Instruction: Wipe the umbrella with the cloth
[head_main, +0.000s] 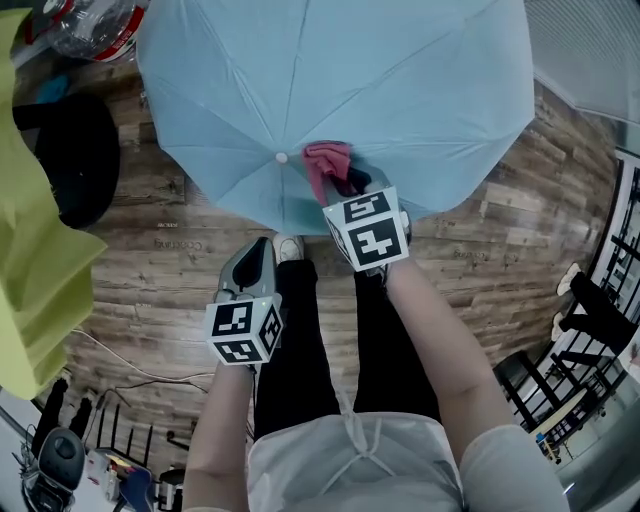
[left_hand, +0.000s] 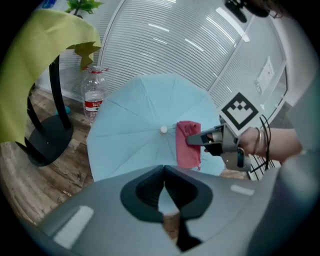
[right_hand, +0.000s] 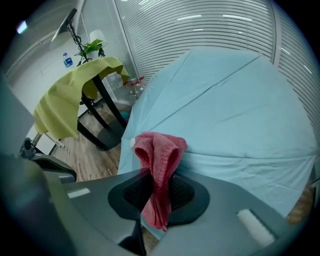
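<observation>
Right gripper clamped on a folded pink terry cloth, gripping it mid-length, with the loose end hanging below the pads. Cloth lying against the open light-blue fabric umbrella, just beside the small white cap at the canopy's centre, on the side toward the near rim. Umbrella resting canopy-up on the brown wood-plank floor, with its near rim close to a white shoe. Left gripper held apart from the canopy, short of that near rim, closed tip to tip on nothing. Beyond the canopy's far-left rim, a clear plastic bottle with a red label, next to a black pedestal stand draped in yellow-green fabric.
</observation>
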